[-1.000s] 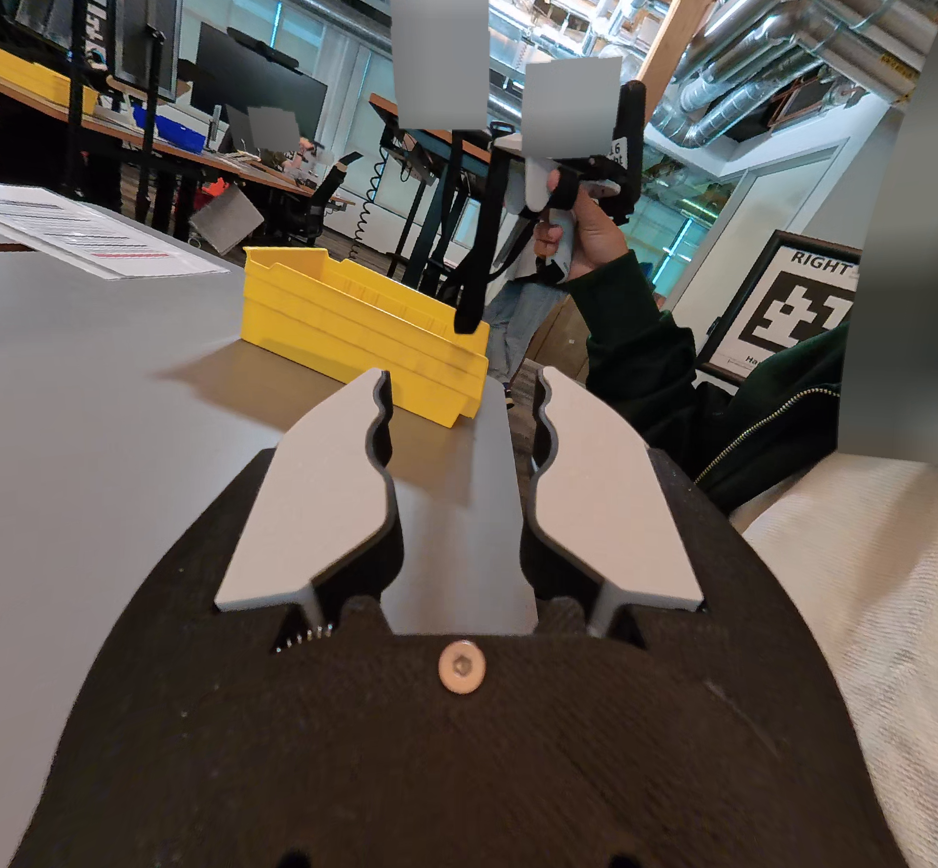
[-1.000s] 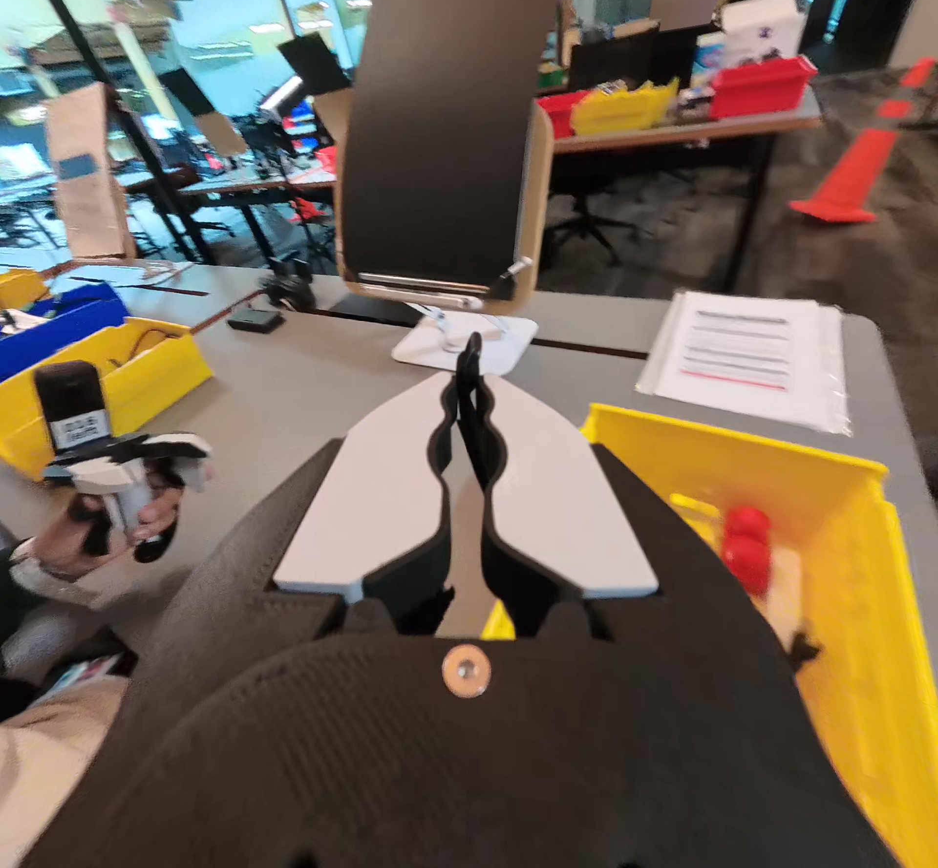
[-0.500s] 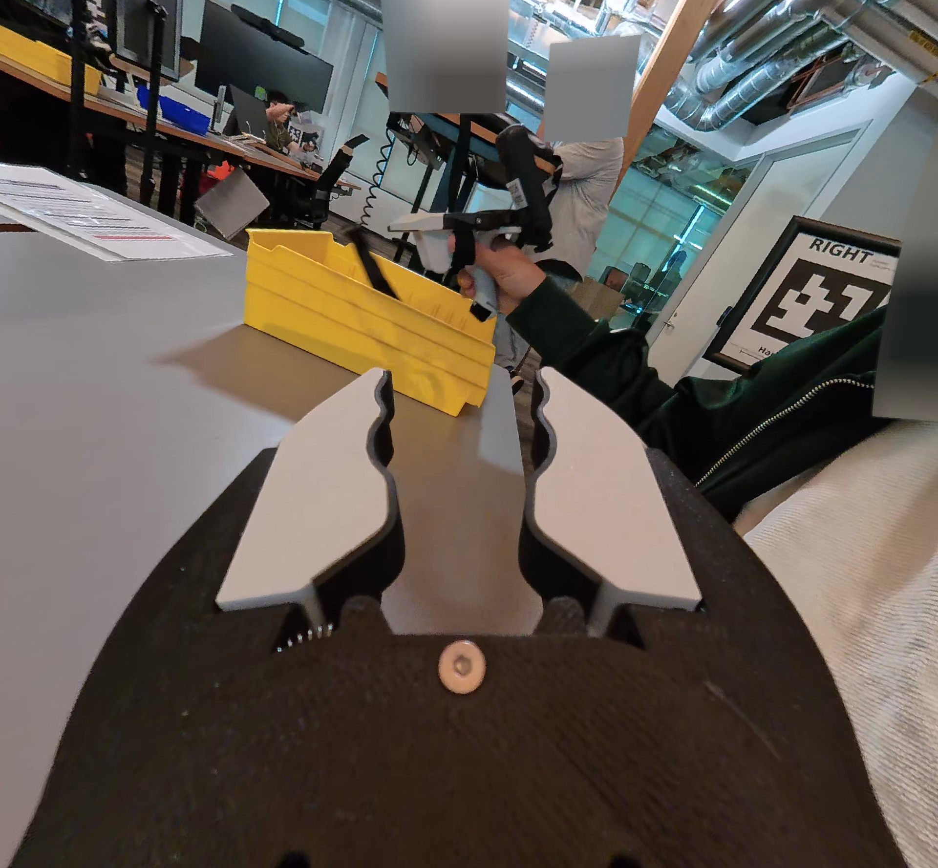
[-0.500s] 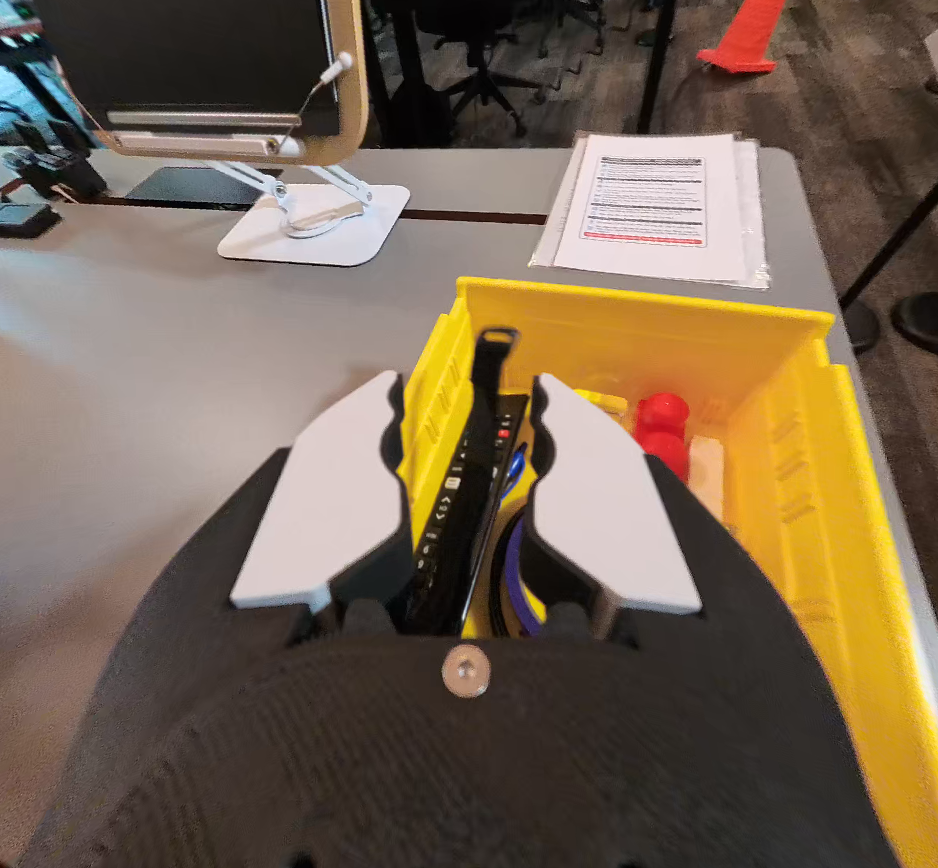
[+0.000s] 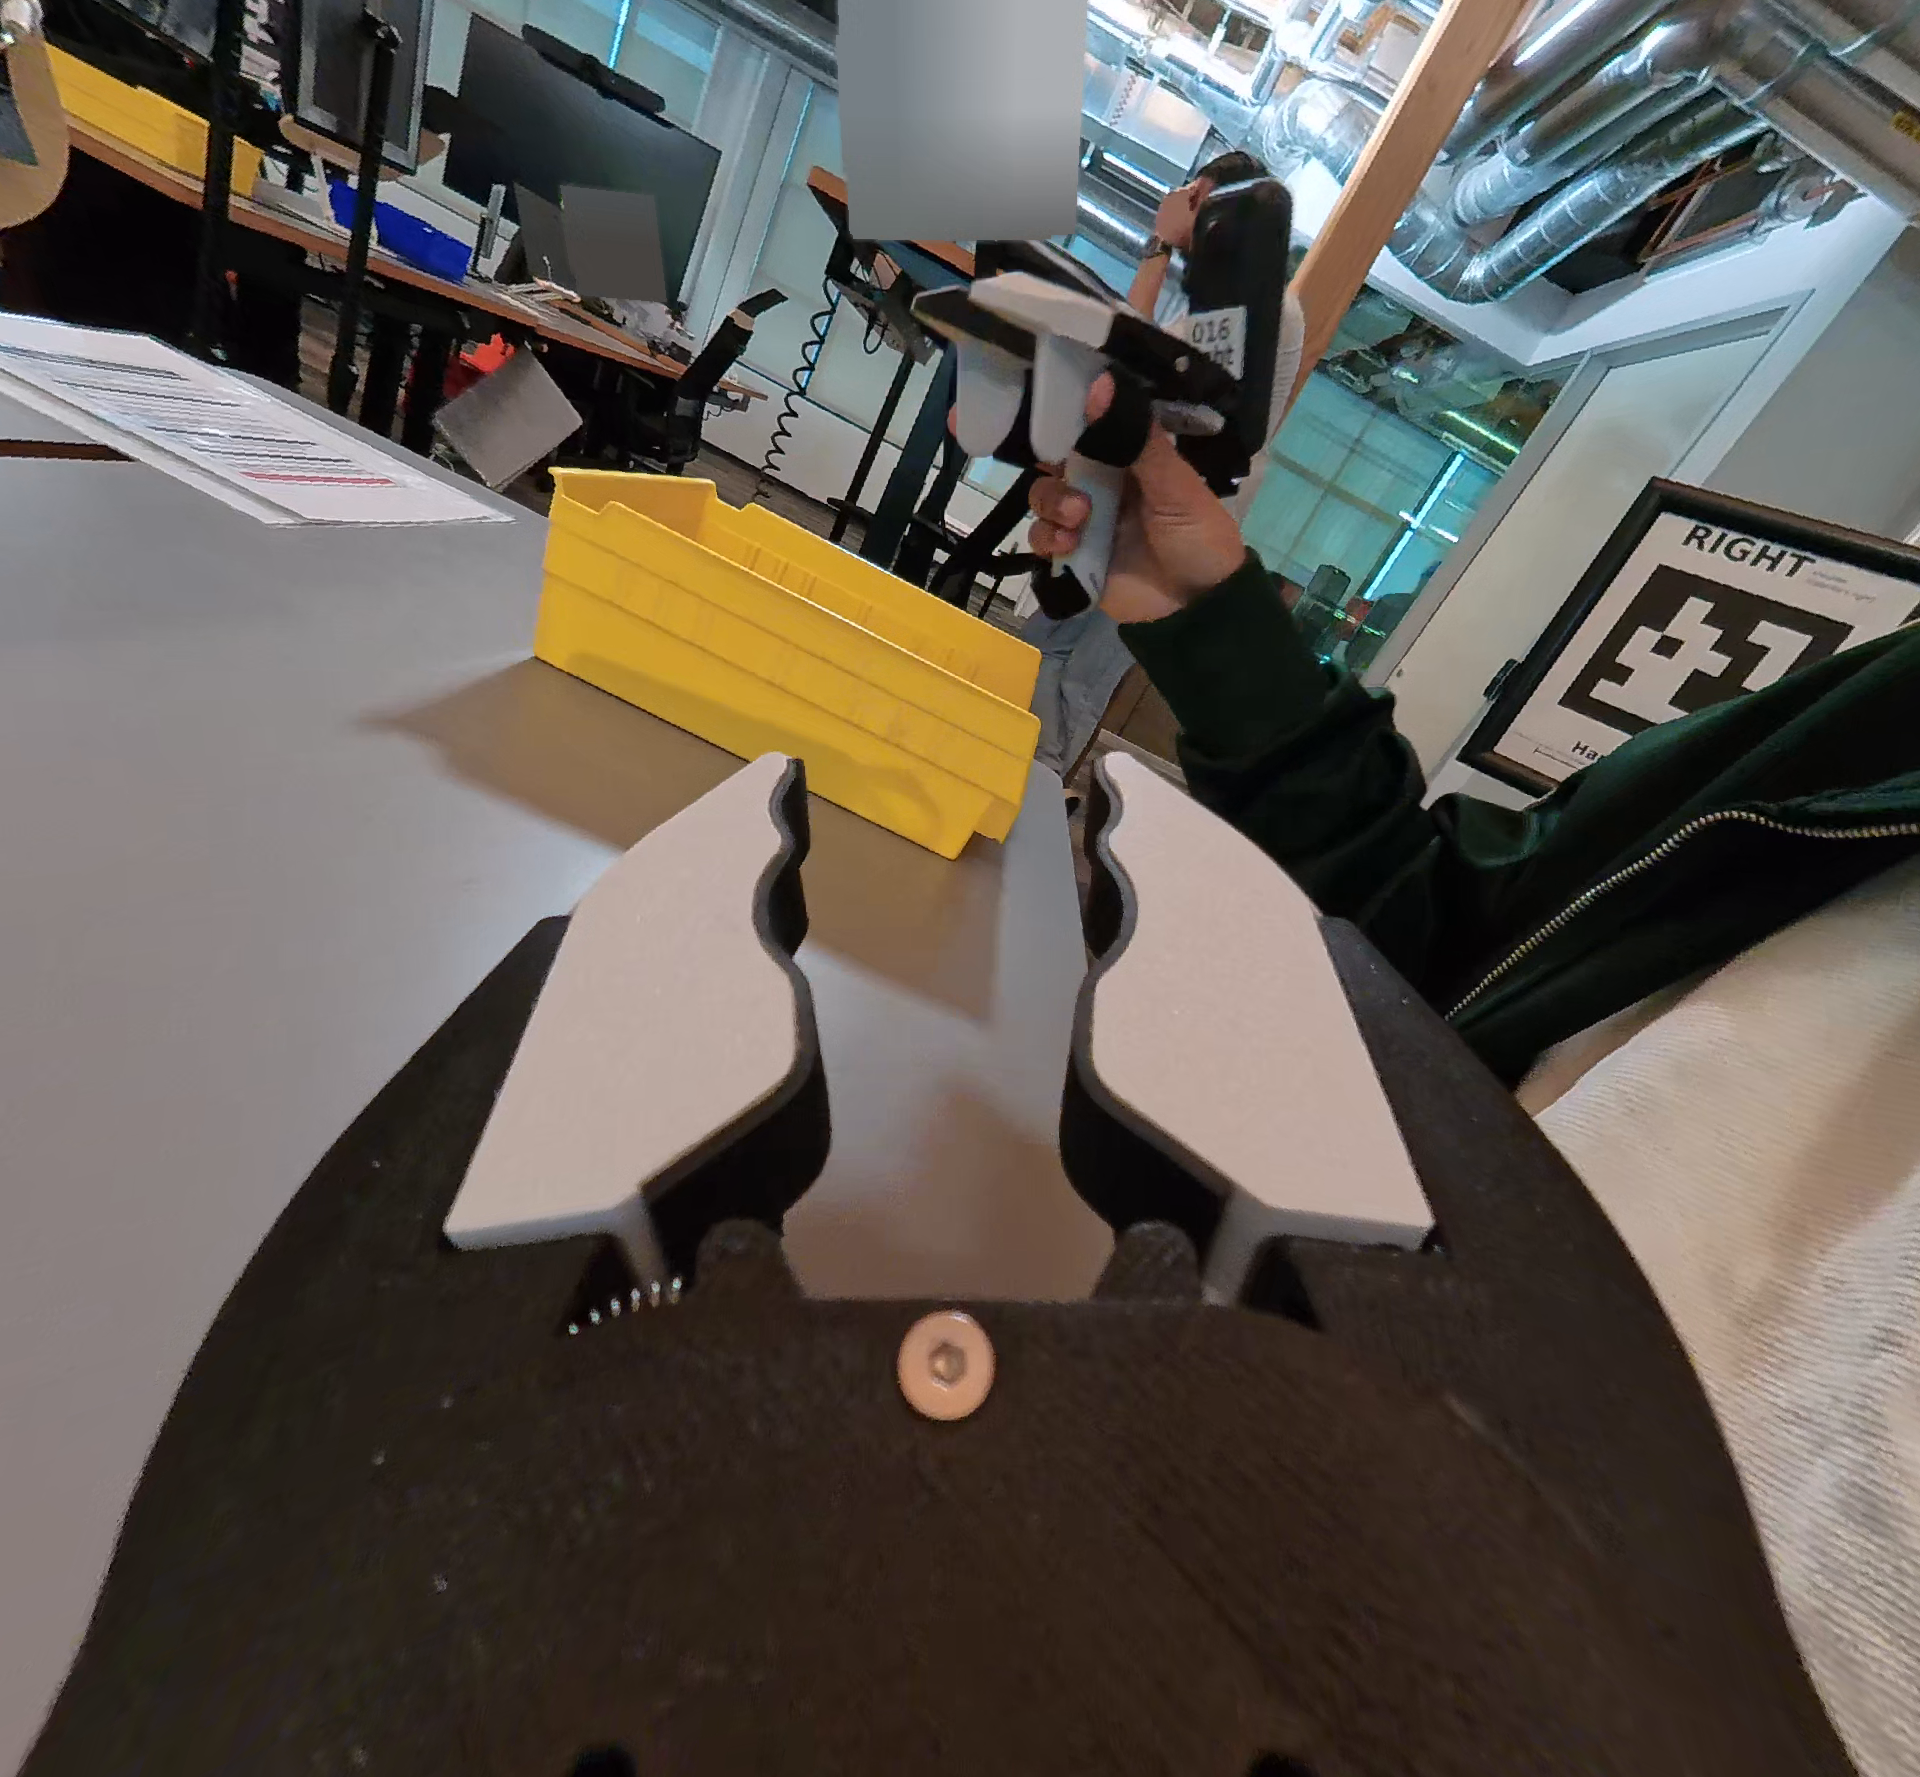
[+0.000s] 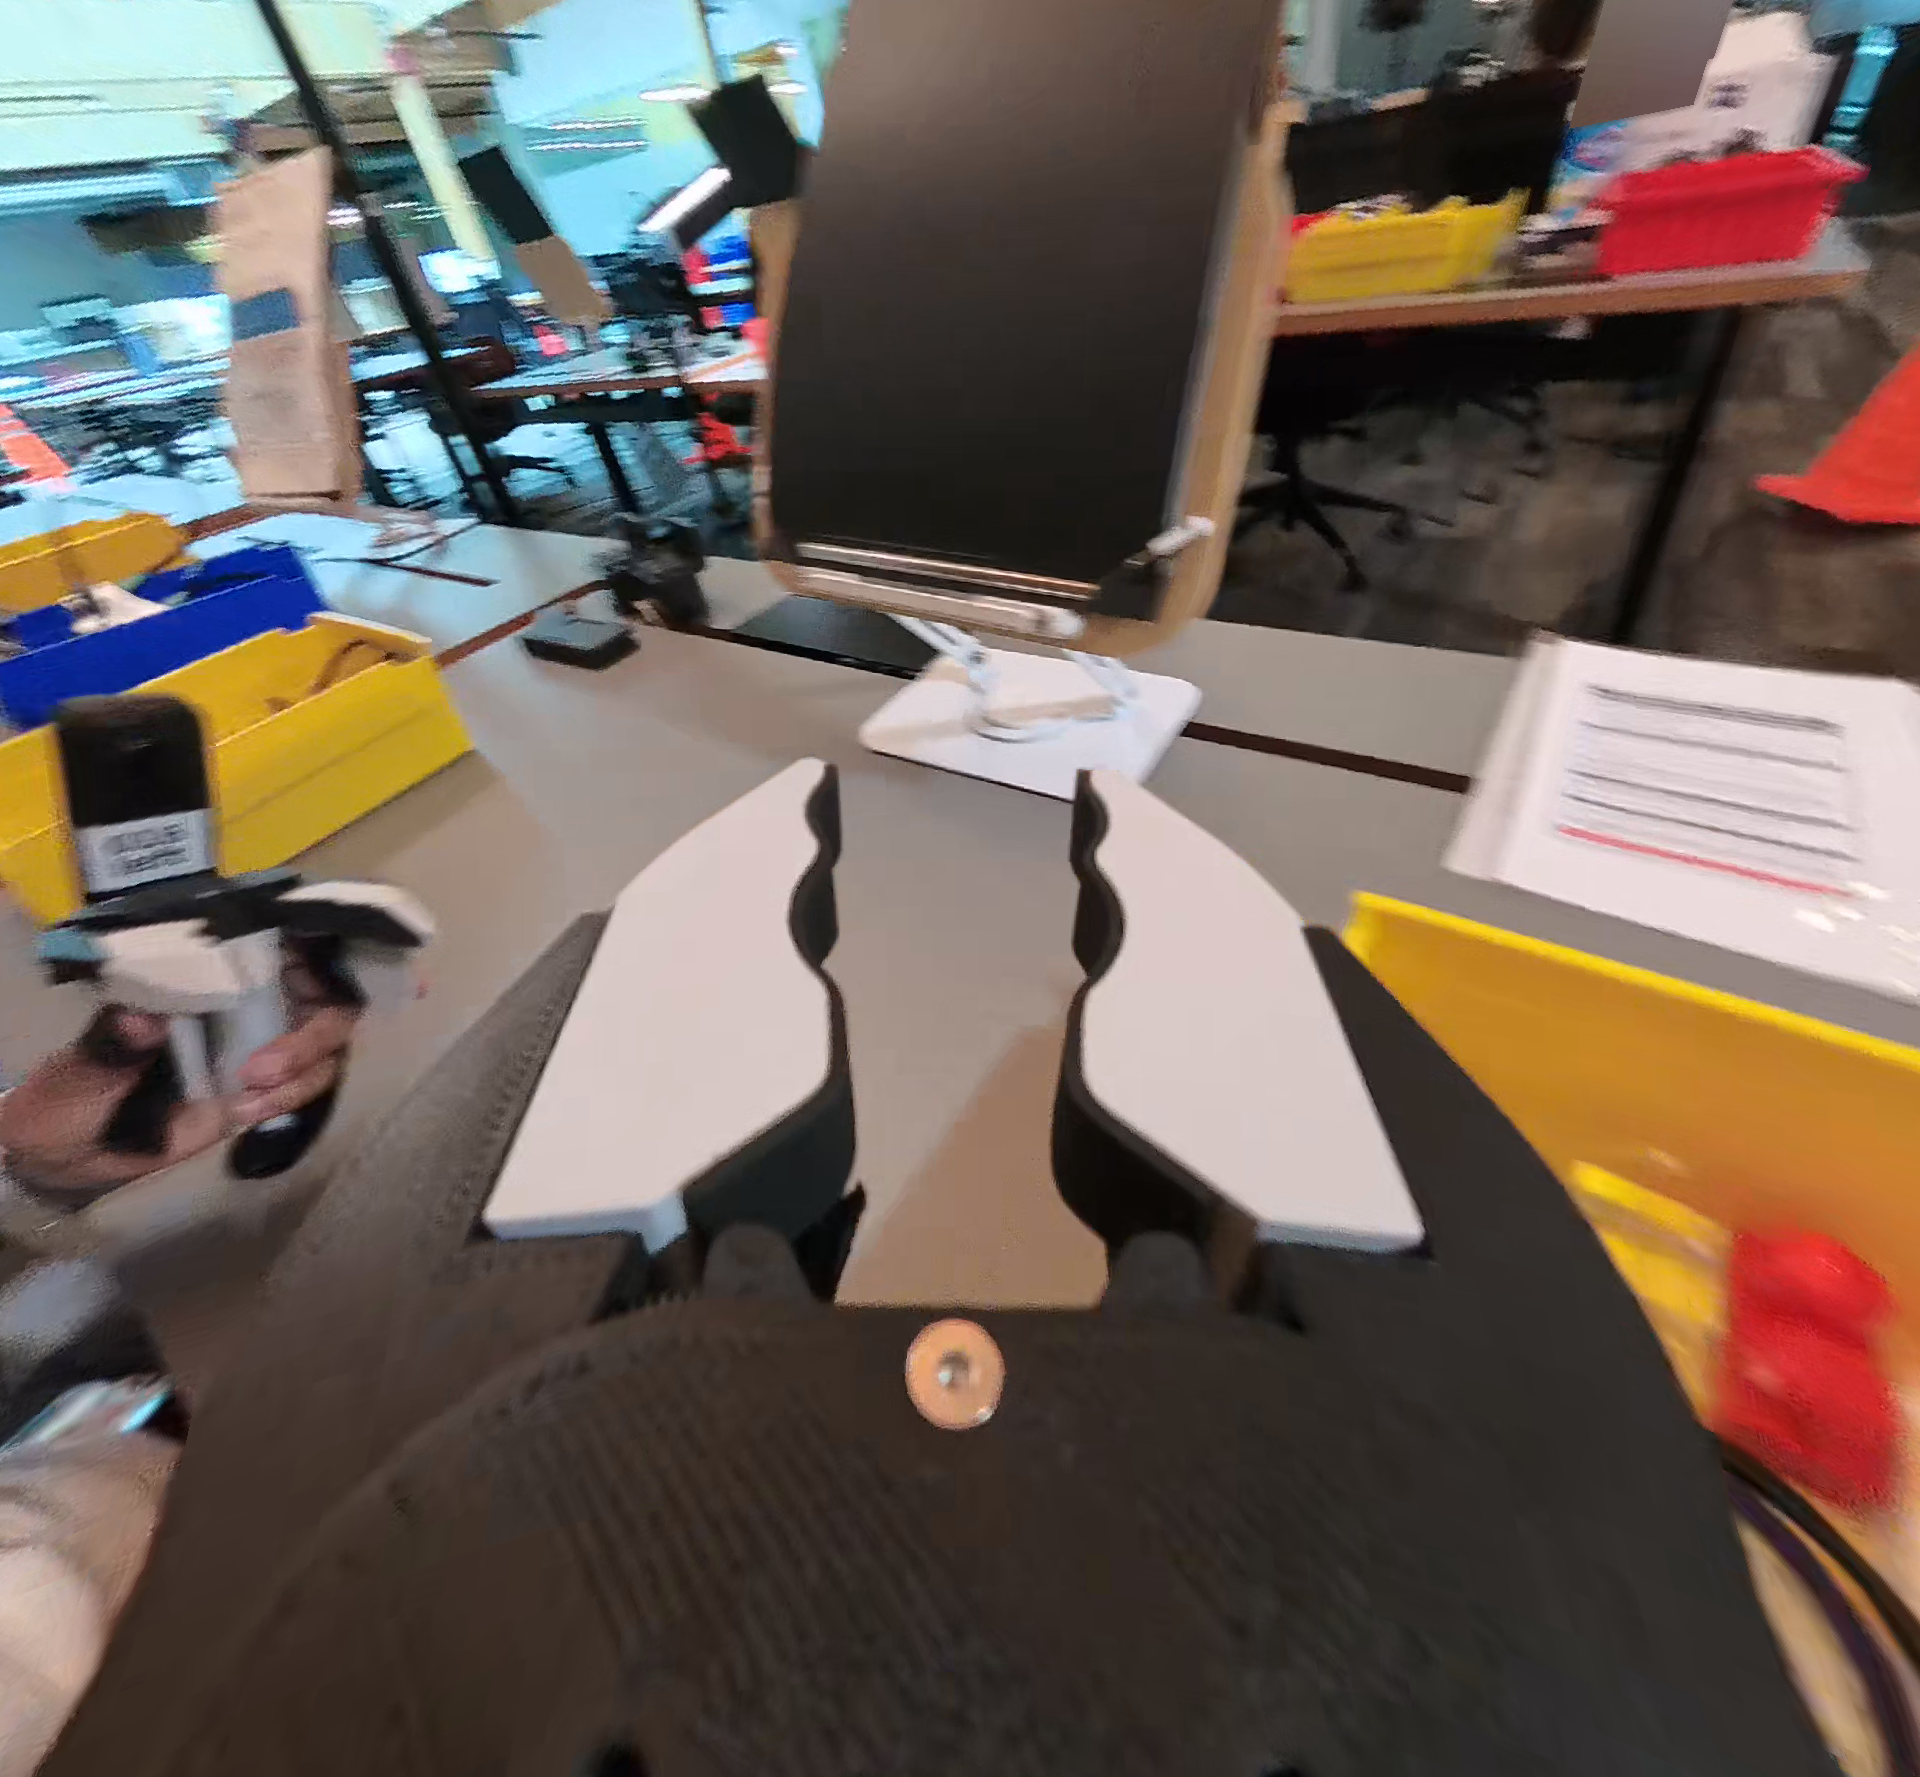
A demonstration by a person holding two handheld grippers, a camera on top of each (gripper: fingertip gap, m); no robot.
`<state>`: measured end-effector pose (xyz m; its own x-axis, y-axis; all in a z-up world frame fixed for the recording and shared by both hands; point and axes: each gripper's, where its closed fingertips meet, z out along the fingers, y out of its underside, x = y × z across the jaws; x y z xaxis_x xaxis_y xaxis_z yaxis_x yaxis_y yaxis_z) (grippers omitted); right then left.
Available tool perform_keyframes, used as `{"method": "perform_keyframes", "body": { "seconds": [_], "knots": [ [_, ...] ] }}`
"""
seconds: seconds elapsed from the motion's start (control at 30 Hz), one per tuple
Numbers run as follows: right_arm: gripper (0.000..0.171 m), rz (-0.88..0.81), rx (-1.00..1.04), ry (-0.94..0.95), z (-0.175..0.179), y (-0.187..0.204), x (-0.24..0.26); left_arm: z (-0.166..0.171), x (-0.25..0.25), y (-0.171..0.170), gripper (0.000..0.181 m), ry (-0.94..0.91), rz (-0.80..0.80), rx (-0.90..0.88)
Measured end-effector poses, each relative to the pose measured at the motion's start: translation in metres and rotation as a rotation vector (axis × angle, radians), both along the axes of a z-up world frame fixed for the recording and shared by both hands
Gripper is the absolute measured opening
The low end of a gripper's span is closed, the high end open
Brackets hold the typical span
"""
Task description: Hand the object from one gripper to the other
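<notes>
My left gripper (image 5: 945, 777) is open and empty, low over the grey table (image 5: 260, 792). My right gripper (image 6: 954, 782) is open and empty, with bare table between its fingers. In the left wrist view a hand holds the right gripper (image 5: 966, 309) in the air above the near end of the yellow bin (image 5: 790, 647). The right wrist view shows the bin (image 6: 1621, 1052) at lower right with a red object (image 6: 1808, 1353) inside, and the left gripper (image 6: 312, 917) at far left. The black strapped object is not in view.
A dark screen on a white stand (image 6: 1018, 273) stands at the table's far side. A sleeved paper sheet (image 6: 1704, 792) lies beyond the bin. More yellow and blue bins (image 6: 260, 740) sit at the left. My green sleeve (image 5: 1403, 844) reaches across on the right. Some 25 cm of space lies between my two pairs of fingers.
My right gripper was shut on a black strapped object, opened with it over the yellow bin, and has now lifted away empty. My left gripper has barely moved.
</notes>
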<state>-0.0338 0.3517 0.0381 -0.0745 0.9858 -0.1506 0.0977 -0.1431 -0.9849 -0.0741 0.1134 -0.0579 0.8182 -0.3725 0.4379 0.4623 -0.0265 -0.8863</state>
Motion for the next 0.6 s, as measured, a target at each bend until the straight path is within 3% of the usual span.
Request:
{"method": "perform_keyframes", "body": {
  "seconds": [0.17, 0.3, 0.43, 0.6],
  "knots": [
    [0.043, 0.263, 0.038, 0.026, -0.01, -0.114, -0.032, -0.004, -0.006, -0.001, 0.051, 0.026, 0.023, -0.015],
    [0.041, 0.426, 0.016, 0.013, -0.061, -0.194, -0.055, -0.01, -0.018, -0.005, 0.051, 0.065, 0.067, -0.04],
    [0.04, 0.401, 0.014, -0.07, -0.128, -0.219, -0.074, -0.008, -0.033, -0.012, 0.051, 0.047, 0.121, -0.031],
    [0.038, 0.315, -0.019, -0.069, -0.139, -0.217, -0.08, -0.014, -0.051, -0.019, 0.051, 0.038, 0.164, -0.044]
  ]
}}
